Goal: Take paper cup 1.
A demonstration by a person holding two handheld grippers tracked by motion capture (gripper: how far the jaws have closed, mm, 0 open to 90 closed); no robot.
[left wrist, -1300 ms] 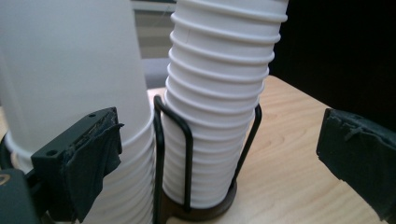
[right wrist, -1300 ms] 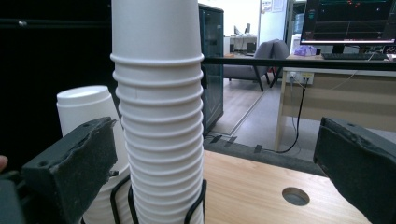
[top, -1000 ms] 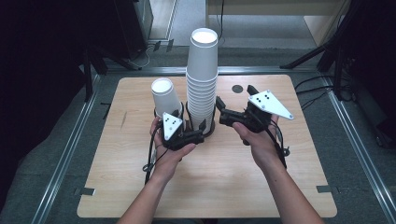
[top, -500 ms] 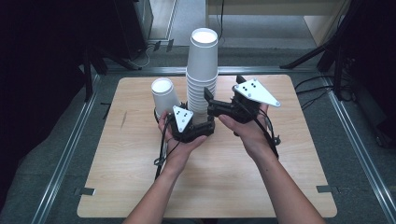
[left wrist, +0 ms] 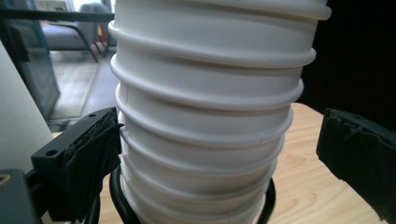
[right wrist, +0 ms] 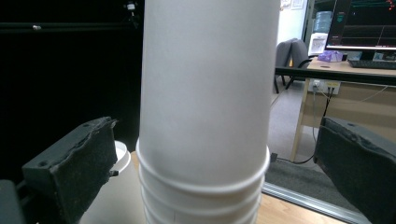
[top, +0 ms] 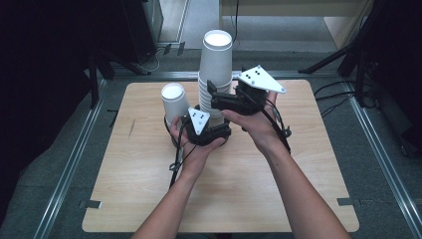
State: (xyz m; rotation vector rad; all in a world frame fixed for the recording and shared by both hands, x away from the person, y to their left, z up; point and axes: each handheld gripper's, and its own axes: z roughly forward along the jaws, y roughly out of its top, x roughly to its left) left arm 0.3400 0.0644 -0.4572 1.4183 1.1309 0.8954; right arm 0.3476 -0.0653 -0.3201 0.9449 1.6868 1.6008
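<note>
White cup stack (top: 215, 74) stands on the table (top: 298, 174) between the spread jaws of both the left gripper (top: 211, 130) and right gripper (top: 215, 97).

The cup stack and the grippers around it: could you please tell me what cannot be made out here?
- Stack foot: high view, hidden by the left gripper.
- Stack top: cut off by the top edge in both gripper views.
- Cup count: rims partly hidden.
- Jaw contact: right gripper looks open; the left's jaw seems to touch.

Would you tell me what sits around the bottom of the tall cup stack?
A black ring circles the stack's base on the table; the stack hides the ring's far side.
</note>
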